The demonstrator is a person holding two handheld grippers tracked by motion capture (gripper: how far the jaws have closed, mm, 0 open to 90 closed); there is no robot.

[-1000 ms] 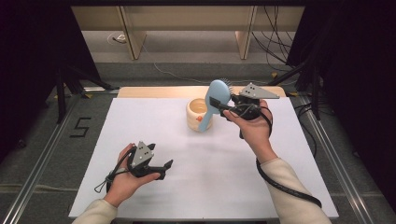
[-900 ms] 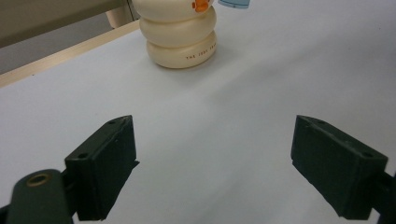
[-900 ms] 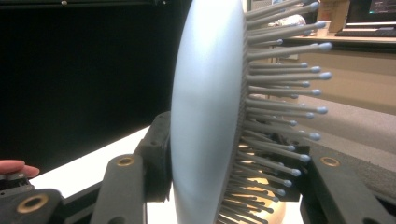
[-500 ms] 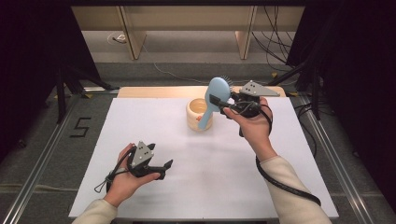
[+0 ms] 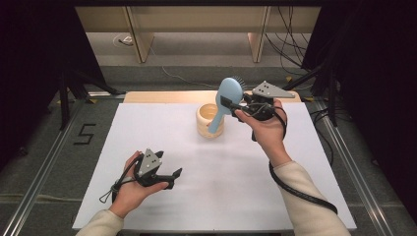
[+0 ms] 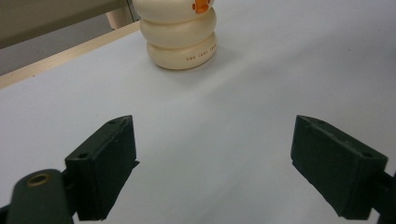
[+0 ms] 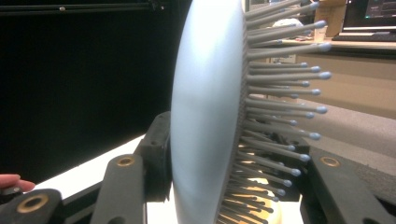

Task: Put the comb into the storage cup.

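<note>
Starting at the left, you are holding your left gripper low over the near part of the white table, and its jaws are standing wide apart with nothing between them. In the left gripper view those two black jaws are framing bare table, and the cream cup with its stacked, rounded rings is sitting straight ahead of them, well apart from the tips; a small orange mark is showing near its top edge. Moving across, that same cup is standing just left of and below your right gripper, toward the far edge of the table. Your right gripper is clamping the light blue hairbrush, pinching it about where the head meets the handle, so the round head is rising above the jaws while the handle is slanting down into the cup's mouth. Whether the handle's end is resting on the bottom of the cup is hard to judge from above. In the right gripper view the brush is standing edge-on between the jaws, its smooth back turned toward the left jaw and its bristles pointing toward the right jaw. Your right hand is wrapping the gripper body just behind the brush, with the cable trailing back along your sleeve.
</note>
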